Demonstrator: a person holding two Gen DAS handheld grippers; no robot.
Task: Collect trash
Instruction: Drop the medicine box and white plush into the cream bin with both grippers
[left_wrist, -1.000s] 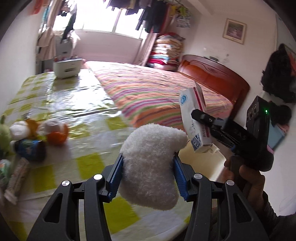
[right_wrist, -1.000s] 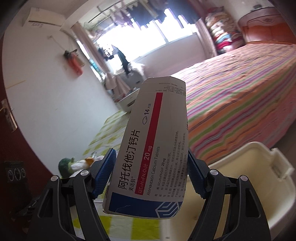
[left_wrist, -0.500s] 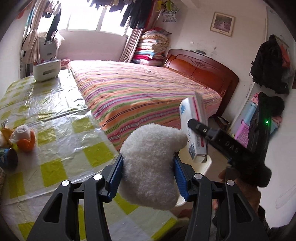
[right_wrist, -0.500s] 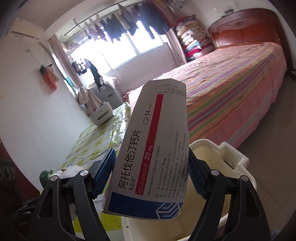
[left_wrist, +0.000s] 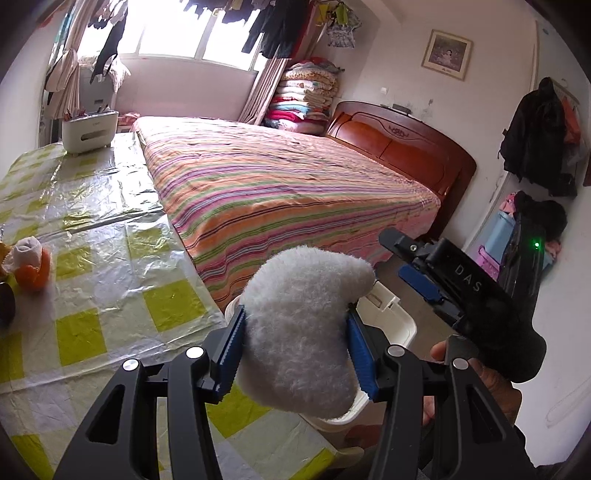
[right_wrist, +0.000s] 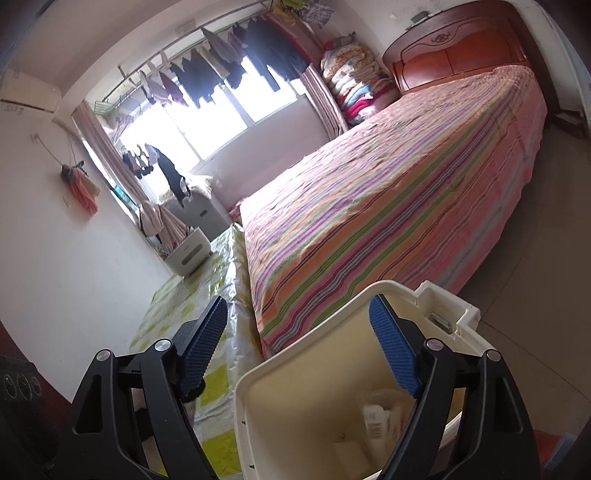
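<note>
The bin stands on the floor between the worktop and the bed. A box lies inside the bin. A tub sits at the far end of the worktop.

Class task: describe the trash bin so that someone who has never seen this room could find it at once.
Start at the big striped bed. At its near corner, beside the checked table, stands the cream plastic bin. It alone is an open-topped tub, with a small box already lying inside.

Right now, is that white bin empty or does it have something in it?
Not empty. The bin has no lid on, and a blurred medicine box lies at its bottom, below the right gripper's open jaws.
</note>
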